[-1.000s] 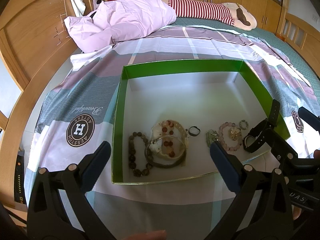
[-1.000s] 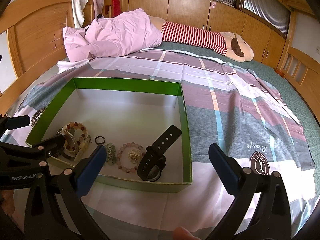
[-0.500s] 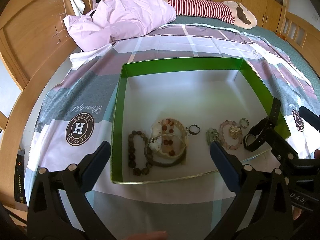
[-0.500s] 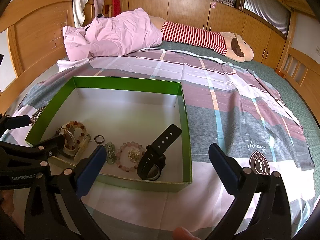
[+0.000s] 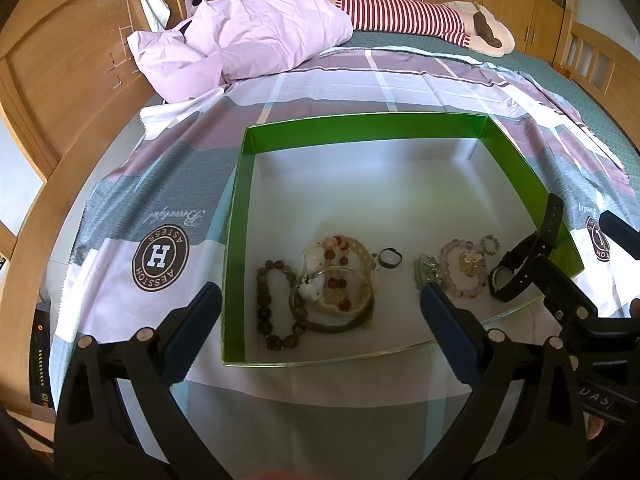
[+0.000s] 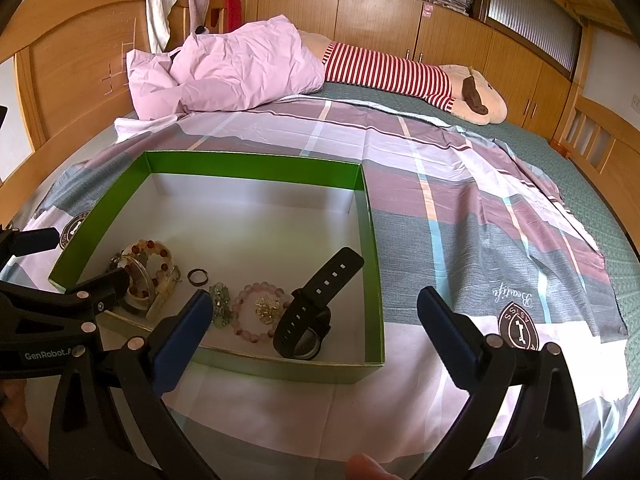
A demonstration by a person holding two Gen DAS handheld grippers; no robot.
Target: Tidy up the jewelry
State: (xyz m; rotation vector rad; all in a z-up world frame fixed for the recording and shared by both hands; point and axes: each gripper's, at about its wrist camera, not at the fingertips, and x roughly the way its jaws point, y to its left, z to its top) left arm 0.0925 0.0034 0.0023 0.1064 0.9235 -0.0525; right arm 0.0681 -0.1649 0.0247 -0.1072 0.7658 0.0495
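A green box (image 5: 236, 216) with a white floor lies on the bed; it also shows in the right wrist view (image 6: 374, 240). Inside, along its near edge, lie a dark bead bracelet (image 5: 266, 304), a pile of bangles and red beads (image 5: 336, 284), a small ring (image 5: 389, 258), a green pendant (image 5: 426, 274), a pink bead bracelet (image 6: 256, 312) around a gold charm, and a black watch (image 6: 316, 308). My left gripper (image 5: 320, 316) is open and empty just short of the box. My right gripper (image 6: 312, 320) is open and empty over the box's near right corner.
The box rests on a plaid bedsheet (image 6: 460, 184). A pink quilt (image 6: 240, 68) and a striped plush toy (image 6: 400, 76) lie at the head of the bed. Wooden bed frame (image 5: 60, 92) runs along the left, wooden cabinets behind.
Both grippers have drawn back slightly toward me, so the box sits a little farther away. Nothing in the box has moved.
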